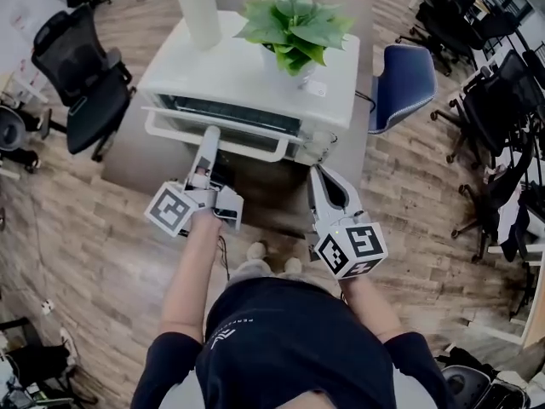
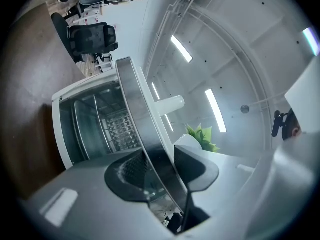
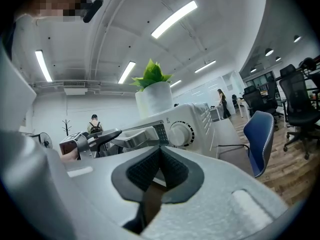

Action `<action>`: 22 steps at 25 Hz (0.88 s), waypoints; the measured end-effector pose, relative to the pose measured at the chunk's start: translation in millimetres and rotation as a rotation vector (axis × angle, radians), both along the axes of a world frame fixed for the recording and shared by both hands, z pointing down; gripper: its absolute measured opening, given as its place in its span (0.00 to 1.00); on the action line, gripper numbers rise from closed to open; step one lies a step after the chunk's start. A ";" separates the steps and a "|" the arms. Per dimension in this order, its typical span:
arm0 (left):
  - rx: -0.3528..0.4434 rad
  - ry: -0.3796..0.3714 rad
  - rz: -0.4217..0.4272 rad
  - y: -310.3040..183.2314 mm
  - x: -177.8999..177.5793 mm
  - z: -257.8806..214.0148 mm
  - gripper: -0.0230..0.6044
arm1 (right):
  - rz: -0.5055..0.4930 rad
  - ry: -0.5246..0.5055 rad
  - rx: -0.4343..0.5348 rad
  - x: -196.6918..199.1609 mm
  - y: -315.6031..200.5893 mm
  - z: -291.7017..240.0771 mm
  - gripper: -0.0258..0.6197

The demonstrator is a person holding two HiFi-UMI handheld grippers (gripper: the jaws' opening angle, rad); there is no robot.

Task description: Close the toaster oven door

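A white toaster oven [image 1: 255, 71] stands on a low white table, and its glass door [image 1: 223, 136] hangs partly open toward me. My left gripper [image 1: 209, 136] reaches the door's front edge. In the left gripper view the door [image 2: 136, 104] runs edge-on between the two pads of the left gripper [image 2: 161, 170], which press on it from both sides. The oven cavity [image 2: 95, 119] with its rack shows to the left. My right gripper [image 1: 317, 175] is shut and holds nothing, below the oven's right front corner. From the right gripper [image 3: 159, 153] the control knob [image 3: 181, 132] shows.
A potted green plant [image 1: 294, 24] and a tall white cylinder [image 1: 197, 7] stand on top of the oven. A blue chair [image 1: 400, 75] is at the right and a black office chair [image 1: 81, 66] at the left. More black chairs line the right side on the wooden floor.
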State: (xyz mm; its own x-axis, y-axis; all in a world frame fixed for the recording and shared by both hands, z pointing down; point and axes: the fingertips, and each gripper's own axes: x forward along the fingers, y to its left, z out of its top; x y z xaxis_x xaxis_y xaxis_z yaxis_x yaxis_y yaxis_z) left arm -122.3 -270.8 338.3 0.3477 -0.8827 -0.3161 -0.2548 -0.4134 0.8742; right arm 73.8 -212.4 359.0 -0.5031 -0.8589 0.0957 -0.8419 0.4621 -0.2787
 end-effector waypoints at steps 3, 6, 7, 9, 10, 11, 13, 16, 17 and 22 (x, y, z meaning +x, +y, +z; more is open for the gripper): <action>0.007 0.000 0.012 -6.9 2.2 -3.7 0.31 | 0.008 0.003 0.001 1.3 -0.8 -0.7 0.04; 0.013 0.010 0.022 -14.9 4.8 -7.3 0.30 | 0.019 0.005 0.003 3.0 -2.2 -2.0 0.04; 0.014 0.008 0.026 -17.4 5.6 -8.0 0.30 | 0.023 0.005 0.004 3.8 -2.4 -2.4 0.04; 0.019 -0.002 0.033 -22.2 6.7 -8.6 0.30 | 0.030 0.006 0.005 5.1 -2.8 -3.0 0.04; 0.022 -0.005 0.037 -24.3 7.2 -9.0 0.30 | 0.033 0.007 0.006 5.6 -3.0 -3.1 0.04; 0.026 -0.005 0.041 -26.2 7.8 -9.8 0.30 | 0.036 0.007 0.006 6.0 -3.3 -3.2 0.04; 0.035 -0.001 0.047 -29.3 8.9 -12.0 0.30 | 0.041 0.007 0.005 7.0 -3.9 -2.4 0.04; 0.042 0.003 0.049 -32.6 10.2 -13.7 0.30 | 0.050 0.008 0.001 8.9 -4.2 -1.0 0.04; 0.045 0.004 0.050 -33.1 10.5 -14.0 0.30 | 0.054 0.007 0.000 9.5 -4.2 -0.7 0.04; 0.062 -0.007 0.044 -33.2 10.1 -14.2 0.30 | 0.062 0.009 -0.001 10.8 -4.5 -0.8 0.04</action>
